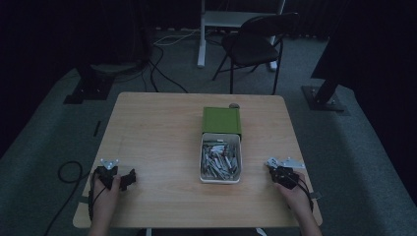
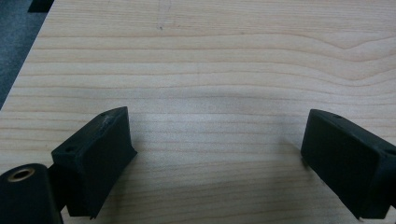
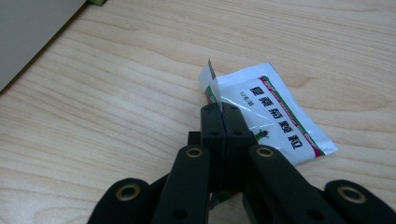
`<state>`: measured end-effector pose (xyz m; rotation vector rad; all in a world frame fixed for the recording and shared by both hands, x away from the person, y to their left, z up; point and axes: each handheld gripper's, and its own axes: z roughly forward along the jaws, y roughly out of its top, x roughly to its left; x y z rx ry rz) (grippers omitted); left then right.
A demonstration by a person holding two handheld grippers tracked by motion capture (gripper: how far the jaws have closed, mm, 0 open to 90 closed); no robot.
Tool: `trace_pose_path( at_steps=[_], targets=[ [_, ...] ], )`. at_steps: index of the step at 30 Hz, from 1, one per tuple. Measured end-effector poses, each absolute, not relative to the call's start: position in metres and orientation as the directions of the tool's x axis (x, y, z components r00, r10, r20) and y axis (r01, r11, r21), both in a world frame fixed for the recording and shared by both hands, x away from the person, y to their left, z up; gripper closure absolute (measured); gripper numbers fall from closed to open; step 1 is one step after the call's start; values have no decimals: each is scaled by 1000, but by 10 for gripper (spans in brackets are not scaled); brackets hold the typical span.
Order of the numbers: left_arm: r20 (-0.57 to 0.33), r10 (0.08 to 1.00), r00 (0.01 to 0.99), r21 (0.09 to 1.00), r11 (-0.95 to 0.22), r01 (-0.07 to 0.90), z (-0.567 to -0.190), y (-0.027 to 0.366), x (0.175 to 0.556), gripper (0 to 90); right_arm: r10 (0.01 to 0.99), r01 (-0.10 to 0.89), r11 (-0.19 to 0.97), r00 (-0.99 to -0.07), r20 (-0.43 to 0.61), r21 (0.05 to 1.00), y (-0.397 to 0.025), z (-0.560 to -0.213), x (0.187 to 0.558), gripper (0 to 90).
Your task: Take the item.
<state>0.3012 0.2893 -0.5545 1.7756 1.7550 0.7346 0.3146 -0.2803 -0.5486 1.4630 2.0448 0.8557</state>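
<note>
A flat white foil sachet [image 3: 266, 109] with a green and red border stripe and dark printed characters lies on the light wooden table [image 3: 116, 107], and the right gripper [image 3: 223, 108] has its two black jaws pressed together on the sachet's near corner, so that this edge is pinched up between them and a thin sliver of white foil stands just above the jaw tips. The rest of the sachet spreads out beyond the jaws and to their right, flat on the wood. In the high view the right gripper [image 1: 277, 169] rests near the table's right edge, with the white sachet [image 1: 287, 162] just ahead of its jaws. Well to the left of those jaws sits a white rectangular plastic tray [image 1: 220, 179] holding many small silvery sachets, and touching its far end is a green rectangular box [image 1: 221, 120], with a small dark round object [image 1: 234, 105] just behind that box. The left gripper [image 2: 215, 154] has its jaws wide apart, with bare wood grain between them and ahead of them and nothing held; in the high view the left gripper [image 1: 129, 179] rests near the table's left front, its jaws pointing towards the tray, well apart from it. Beyond the table stand a black folding chair [image 1: 255, 44] and a white table leg frame [image 1: 201, 34] on grey carpet.
</note>
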Motion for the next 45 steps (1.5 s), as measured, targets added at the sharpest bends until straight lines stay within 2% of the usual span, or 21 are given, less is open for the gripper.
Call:
trace_pose_path(
  at_steps=[2,5,12,14,15,18,22,25,28,35,38,45],
  targets=[
    [11,1000,7,704,-13,710,-554,289,301,95,948,663,212,-319,15,718,-281,-548,315,846],
    [12,1000,7,704,-13,710,-554,289,301,95,941,657,215,-337,27,723,-283,-547,315,799],
    [11,1000,7,704,-13,710,-555,289,301,95,932,625,208,-361,42,752,-286,-540,314,621],
    [11,1000,7,704,-13,710,-555,289,301,95,921,620,223,-387,45,753,-285,-539,313,590],
    [11,1000,7,704,-13,710,-555,289,301,95,915,608,231,-400,42,760,-285,-538,312,544],
    [11,1000,7,704,-13,710,-555,289,301,95,898,594,244,-436,52,767,-283,-537,311,532],
    [12,1000,7,704,-13,710,-555,289,301,95,852,576,257,-513,99,776,-278,-537,310,384],
    [12,1000,7,705,-13,709,-555,289,301,95,819,562,274,-561,116,780,-273,-538,309,360],
    [11,1000,7,705,-13,709,-555,289,301,95,793,548,286,-595,127,786,-269,-538,308,300],
    [12,1000,7,705,-13,709,-555,289,301,95,739,510,312,-660,133,802,-262,-540,306,249],
    [12,1000,7,705,-13,709,-555,289,301,95,711,478,340,-695,111,810,-260,-542,305,183],
    [11,1000,7,705,-13,709,-555,289,301,95,676,461,390,-731,92,797,-255,-548,305,149]
  ],
)
